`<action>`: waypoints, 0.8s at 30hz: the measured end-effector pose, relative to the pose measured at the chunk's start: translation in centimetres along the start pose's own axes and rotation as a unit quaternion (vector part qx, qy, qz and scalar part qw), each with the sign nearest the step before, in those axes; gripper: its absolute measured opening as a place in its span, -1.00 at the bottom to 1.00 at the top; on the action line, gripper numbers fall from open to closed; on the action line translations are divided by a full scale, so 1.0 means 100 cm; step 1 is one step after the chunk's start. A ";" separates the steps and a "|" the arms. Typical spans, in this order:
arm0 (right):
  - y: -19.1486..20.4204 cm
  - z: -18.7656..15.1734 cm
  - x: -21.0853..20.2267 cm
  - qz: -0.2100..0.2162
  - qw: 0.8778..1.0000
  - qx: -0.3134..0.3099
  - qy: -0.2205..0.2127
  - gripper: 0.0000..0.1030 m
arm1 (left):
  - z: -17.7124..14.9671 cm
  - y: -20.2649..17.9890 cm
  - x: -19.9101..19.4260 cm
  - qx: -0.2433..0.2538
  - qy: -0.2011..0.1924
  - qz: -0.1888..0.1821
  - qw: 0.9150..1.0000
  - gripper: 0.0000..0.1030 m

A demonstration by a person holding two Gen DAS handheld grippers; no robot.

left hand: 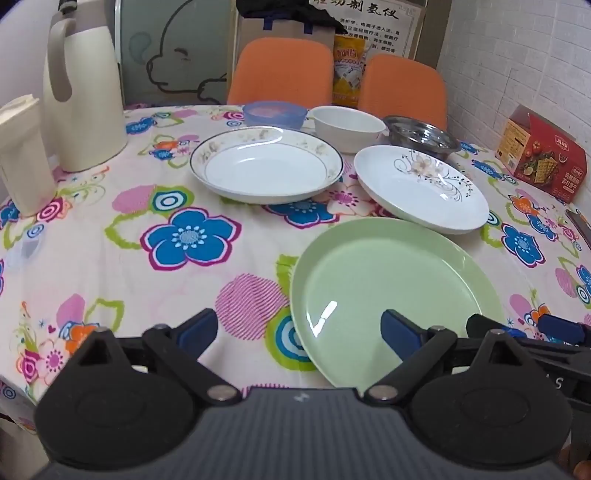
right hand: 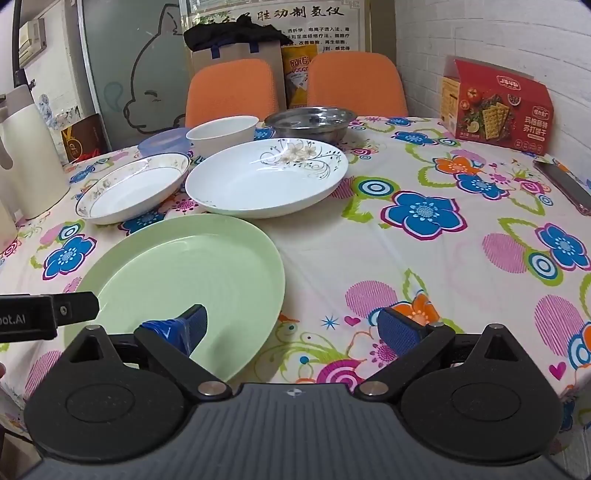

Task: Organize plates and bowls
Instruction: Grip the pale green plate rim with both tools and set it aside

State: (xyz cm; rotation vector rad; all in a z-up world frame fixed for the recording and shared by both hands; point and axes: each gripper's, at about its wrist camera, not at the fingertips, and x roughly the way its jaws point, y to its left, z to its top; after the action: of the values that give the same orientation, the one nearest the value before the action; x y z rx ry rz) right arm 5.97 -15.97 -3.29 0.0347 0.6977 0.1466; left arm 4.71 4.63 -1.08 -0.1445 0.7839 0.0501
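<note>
A round table draped in a flowered cloth (left hand: 110, 236) is seen from both wrist cameras, with the dishes gathered toward its middle and far side. Largest among them is a plain pale-green plate (right hand: 177, 273), laid flat at the near edge. Beyond it, two white plates are set side by side: a deep one edged with a gold band and faded blossoms (left hand: 266, 170), and one painted with a single flower and black scrolls (right hand: 266, 177), whose near rim appears to overlap the green plate's far edge. Behind these, a steel bowl (right hand: 308, 122), a white bowl (right hand: 223, 134) and a blue translucent bowl (left hand: 275, 112) are lined up in a row.

The left gripper (left hand: 299, 330) is held with its blue-padded fingers spread wide, the right-hand pad hanging over the green plate. The right gripper (right hand: 295, 328) is likewise held wide apart, one pad above the green plate's near rim, nothing clasped.

A cream thermos jug (left hand: 79, 96) is stood at the left. Chinese characters and a picture of crackers are printed on a red carton (right hand: 495, 107) at the right. A Chinese heading is carried on a wall poster (right hand: 280, 16) behind two orange chairs (right hand: 232, 86).
</note>
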 end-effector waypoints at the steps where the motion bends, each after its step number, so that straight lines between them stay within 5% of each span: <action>1: 0.003 0.000 0.004 0.007 1.000 -0.001 0.007 0.68 | 0.002 0.001 0.005 -0.002 0.006 -0.003 1.000 0.82; 9: 0.014 0.008 0.027 0.004 0.999 -0.039 0.020 0.71 | 0.011 0.005 0.033 0.006 0.030 -0.001 1.000 0.82; 14: 0.012 0.002 0.023 0.002 0.996 -0.079 -0.049 0.72 | 0.011 0.000 0.037 0.045 0.028 0.003 0.999 0.82; 18: 0.015 0.007 0.023 0.014 0.998 -0.064 -0.026 0.69 | 0.009 0.001 0.036 0.053 0.016 -0.008 0.998 0.79; 21: 0.018 -0.001 0.023 0.054 0.996 -0.070 -0.022 0.67 | 0.007 0.003 0.034 0.061 0.007 -0.020 0.998 0.64; 24: 0.023 -0.005 0.019 0.077 0.993 -0.088 -0.032 0.61 | 0.005 -0.001 0.027 0.074 -0.003 -0.040 0.996 0.09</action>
State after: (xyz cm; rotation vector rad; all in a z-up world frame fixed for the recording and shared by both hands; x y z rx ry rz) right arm 6.82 -13.39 -4.75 -0.0760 0.6150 0.3529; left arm 6.97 4.60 -2.68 -0.0352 0.7721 -0.0826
